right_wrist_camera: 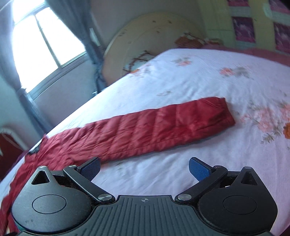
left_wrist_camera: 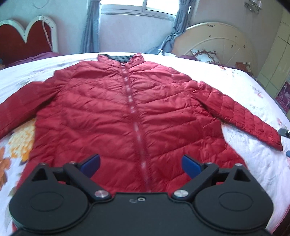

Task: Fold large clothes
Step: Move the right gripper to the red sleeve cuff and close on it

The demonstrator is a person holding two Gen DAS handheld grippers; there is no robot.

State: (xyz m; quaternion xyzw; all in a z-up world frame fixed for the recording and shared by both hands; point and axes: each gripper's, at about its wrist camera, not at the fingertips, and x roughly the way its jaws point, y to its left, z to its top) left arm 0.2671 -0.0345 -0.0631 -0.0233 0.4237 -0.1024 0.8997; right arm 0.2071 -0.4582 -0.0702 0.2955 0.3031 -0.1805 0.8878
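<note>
- The red quilted jacket (left_wrist_camera: 130, 112) lies flat and face up on the bed (left_wrist_camera: 253, 163), zipped shut, collar at the far side and hem at the near side; spread this way, it looks set up so that the sleeves can be turned in first, and no fold is made yet.
- Its zip line (left_wrist_camera: 134, 116) runs down the middle from collar to hem, a handy centre line for folding each half.
- The right sleeve (right_wrist_camera: 163, 127) stretches out to the right, straight and flat on the floral sheet, its cuff (right_wrist_camera: 224, 112) well apart from the jacket body; the left sleeve (left_wrist_camera: 16, 112) reaches off to the left edge of the view.
- The fabric is shiny, puffy and stitched in slanting channels, with shallow wrinkles; I judge it light and slippery, likely to spring back from a crease.
- The left gripper (left_wrist_camera: 141, 163) hovers over the near hem by the zip, its blue pads (left_wrist_camera: 91, 164) spread wide with nothing between them.
- The right gripper (right_wrist_camera: 144, 168) is likewise released and empty, over bare sheet just near the right sleeve, probably lining up to pick that sleeve up.
- Beyond the bed stand a cream round headboard (left_wrist_camera: 217, 41), a curtained window (left_wrist_camera: 141, 7) and a red headboard (left_wrist_camera: 25, 40) at far left.
</note>
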